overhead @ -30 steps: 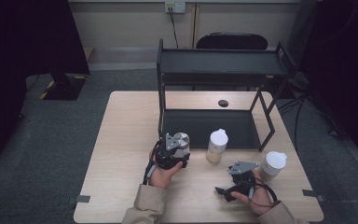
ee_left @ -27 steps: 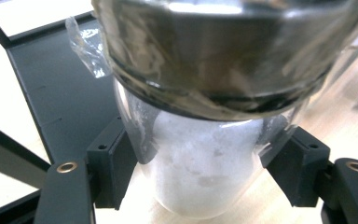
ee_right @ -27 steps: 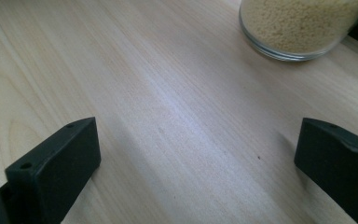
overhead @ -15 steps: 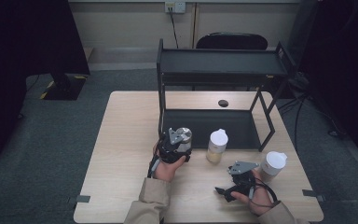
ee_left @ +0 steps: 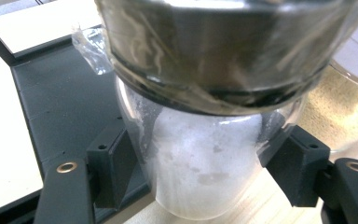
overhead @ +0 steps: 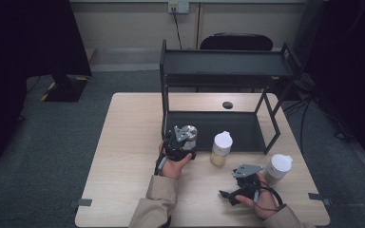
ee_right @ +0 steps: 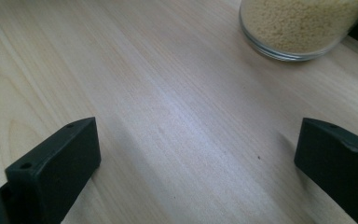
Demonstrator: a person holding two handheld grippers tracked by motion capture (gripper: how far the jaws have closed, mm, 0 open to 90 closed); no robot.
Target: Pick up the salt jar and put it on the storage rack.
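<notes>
Here, jar: a glass jar (ee_left: 205, 172) with a metal lid and white powder, held over the table's near part, just before the black shelf rack (overhead: 228, 66).
Left gripper (overhead: 179, 145): clamped on the jar's glass body, one pad on each side.
Hidden: the jar's base is cut off in the left gripper view; film wrap blurs the lid rim.
Right gripper (ee_right: 196, 163): jaws wide apart over bare wood.
Neighbours: a grain jar (overhead: 220, 148) just beside; a white-lidded jar (overhead: 278, 167) near the right gripper.
Surface: pale wooden table (overhead: 128, 142).
Room: grey carpet, dark chair behind.
</notes>
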